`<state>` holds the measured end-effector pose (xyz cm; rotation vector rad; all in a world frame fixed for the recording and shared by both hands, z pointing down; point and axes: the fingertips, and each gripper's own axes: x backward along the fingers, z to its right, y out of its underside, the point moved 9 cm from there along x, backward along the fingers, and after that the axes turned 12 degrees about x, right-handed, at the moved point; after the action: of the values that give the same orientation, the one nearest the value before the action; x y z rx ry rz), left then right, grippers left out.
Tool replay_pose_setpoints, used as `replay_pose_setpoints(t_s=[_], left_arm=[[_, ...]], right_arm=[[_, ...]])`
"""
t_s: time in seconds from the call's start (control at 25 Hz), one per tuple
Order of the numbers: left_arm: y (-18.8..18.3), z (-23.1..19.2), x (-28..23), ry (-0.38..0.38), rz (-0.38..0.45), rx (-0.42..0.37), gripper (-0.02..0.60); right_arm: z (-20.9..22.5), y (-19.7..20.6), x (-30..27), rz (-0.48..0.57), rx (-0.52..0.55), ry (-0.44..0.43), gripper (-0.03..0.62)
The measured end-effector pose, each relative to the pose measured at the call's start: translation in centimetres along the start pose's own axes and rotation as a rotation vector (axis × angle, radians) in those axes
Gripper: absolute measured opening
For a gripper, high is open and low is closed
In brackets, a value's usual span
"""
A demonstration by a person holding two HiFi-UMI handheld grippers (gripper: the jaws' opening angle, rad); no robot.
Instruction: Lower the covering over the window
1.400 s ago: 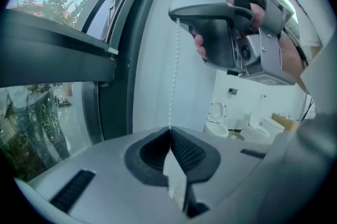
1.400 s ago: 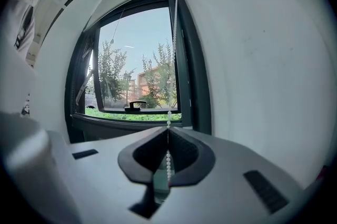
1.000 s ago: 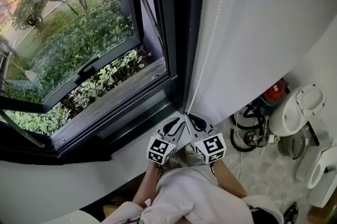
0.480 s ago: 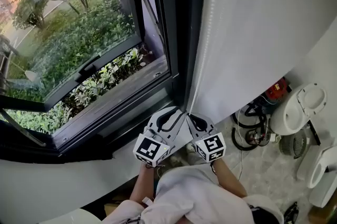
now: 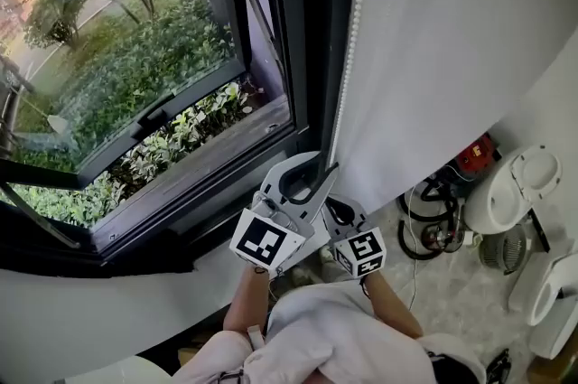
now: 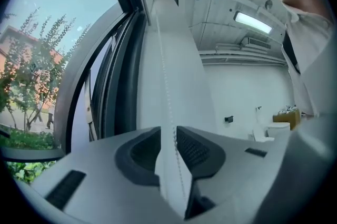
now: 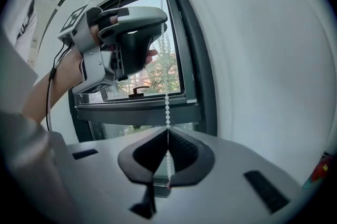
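A white roller blind (image 5: 433, 57) hangs over the right part of the dark-framed window (image 5: 298, 57). Its white bead chain (image 5: 348, 57) runs down along the frame. My left gripper (image 5: 318, 179) is raised on the chain; in the left gripper view the chain (image 6: 167, 96) passes through a clear gap between the parted pads of the left gripper (image 6: 169, 138). My right gripper (image 5: 332, 203) sits just below it. In the right gripper view the right gripper (image 7: 167, 136) is shut on the bead chain (image 7: 167, 107), with the left gripper (image 7: 126, 33) above and the blind (image 7: 263, 59) at right.
The tilted window sash (image 5: 135, 129) stands open over green shrubs. A white sill (image 5: 135, 301) runs below. On the floor at right lie a red appliance with black cables (image 5: 452, 183) and white fixtures (image 5: 515, 183). The person's pale sleeves (image 5: 334, 337) fill the bottom.
My left gripper has moved up along the bead chain from beside the right gripper to above it. The right gripper has stayed in place, still shut on the chain.
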<state>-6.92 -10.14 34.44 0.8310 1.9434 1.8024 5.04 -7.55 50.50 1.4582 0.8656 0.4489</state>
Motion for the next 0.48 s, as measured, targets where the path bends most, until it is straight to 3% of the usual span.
replay_pose_setpoints(t_s=[0.12, 0.2, 0.48], left_arm=[[-0.9, 0.2, -0.9, 0.013, 0.01, -0.022, 0.087], [-1.1, 0.3, -1.2, 0.014, 0.008, -0.043, 0.033], [0.5, 0.2, -1.0, -0.009, -0.009, -0.009, 0.017]], right_arm=[[-0.1, -0.1, 0.0, 0.003, 0.003, -0.003, -0.003], [-0.2, -0.1, 0.0, 0.004, 0.002, -0.004, -0.003], [-0.3, 1.0, -0.5, -0.065, 0.02, -0.028, -0.002]])
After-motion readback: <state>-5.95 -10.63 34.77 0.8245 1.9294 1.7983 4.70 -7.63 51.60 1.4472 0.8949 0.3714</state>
